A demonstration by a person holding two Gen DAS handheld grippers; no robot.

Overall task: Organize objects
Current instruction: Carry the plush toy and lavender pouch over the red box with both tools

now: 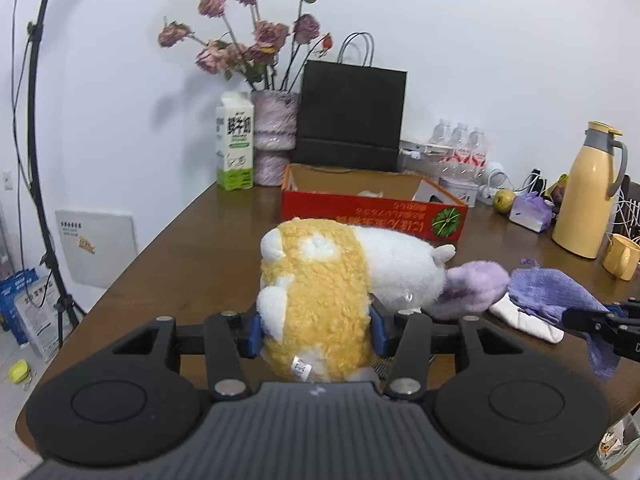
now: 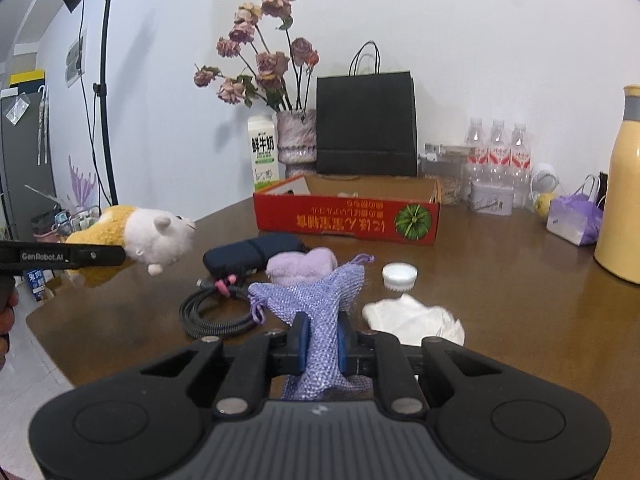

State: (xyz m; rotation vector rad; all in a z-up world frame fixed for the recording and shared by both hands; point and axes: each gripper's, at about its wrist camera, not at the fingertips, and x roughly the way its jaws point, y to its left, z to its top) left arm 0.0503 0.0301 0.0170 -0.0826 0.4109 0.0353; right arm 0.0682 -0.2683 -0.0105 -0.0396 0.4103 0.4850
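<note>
My left gripper [image 1: 316,330] is shut on a yellow and white plush toy [image 1: 320,280] and holds it above the brown table [image 1: 192,248]. The toy also shows in the right wrist view [image 2: 148,236], lifted at the left. My right gripper [image 2: 322,340] is shut on a purple mesh drawstring bag [image 2: 316,300], which also shows in the left wrist view [image 1: 548,292]. A red open cardboard box [image 2: 348,220] stands behind; it also shows in the left wrist view [image 1: 372,216]. On the table lie a lilac plush piece [image 2: 300,266], a white cap [image 2: 399,276] and a white cloth [image 2: 416,320].
A coiled black cable [image 2: 216,316] and a dark blue pouch [image 2: 252,256] lie left of the bag. At the back stand a milk carton [image 2: 263,156], a vase of dried roses [image 2: 296,140], a black paper bag [image 2: 366,124] and water bottles [image 2: 498,156]. A yellow thermos [image 1: 588,192] and a yellow mug [image 1: 622,256] stand right.
</note>
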